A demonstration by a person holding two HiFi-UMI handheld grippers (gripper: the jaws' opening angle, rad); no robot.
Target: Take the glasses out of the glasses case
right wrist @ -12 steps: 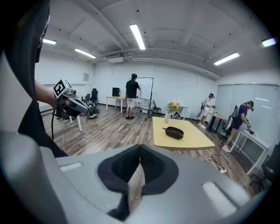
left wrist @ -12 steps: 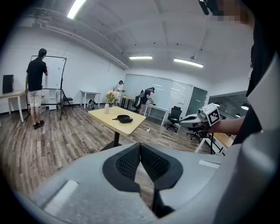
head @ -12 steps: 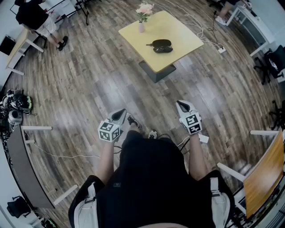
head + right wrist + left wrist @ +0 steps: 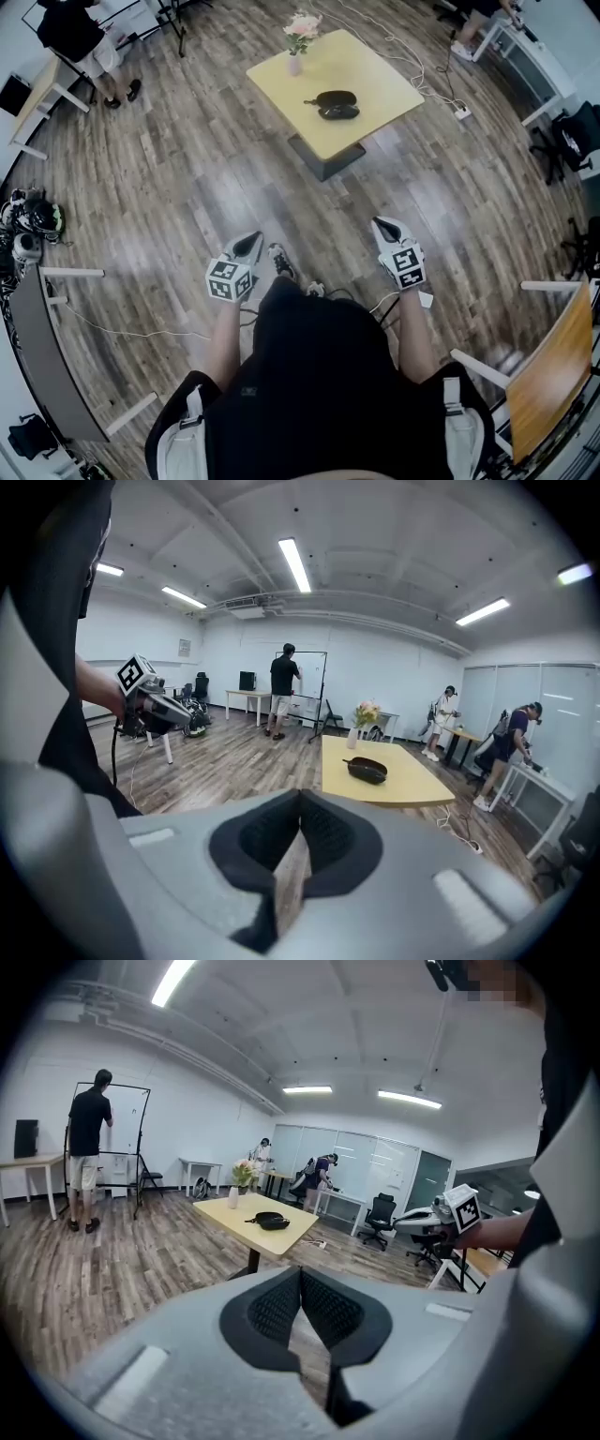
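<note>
The dark oval glasses case [image 4: 336, 104], seemingly unopened, is left on the far yellow table [image 4: 375, 70]; the left gripper [image 4: 251, 240] and right gripper [image 4: 381, 224] are clenched empty.

Operator wears a black top [image 4: 314, 375] under pale grey shoulder straps [image 4: 181, 427] with buckles, forearms uncovered; left claw [image 4: 251, 240] and right claw [image 4: 380, 225] have light grey moulded shells, black mesh-textured pads [image 4: 272, 1307], and a black-and-white square-patterned marker cube [image 4: 230, 278] each.

The table [image 4: 375, 75] (glasses case [image 4: 332, 97] aboard) has slid slightly up-left in head view.
</note>
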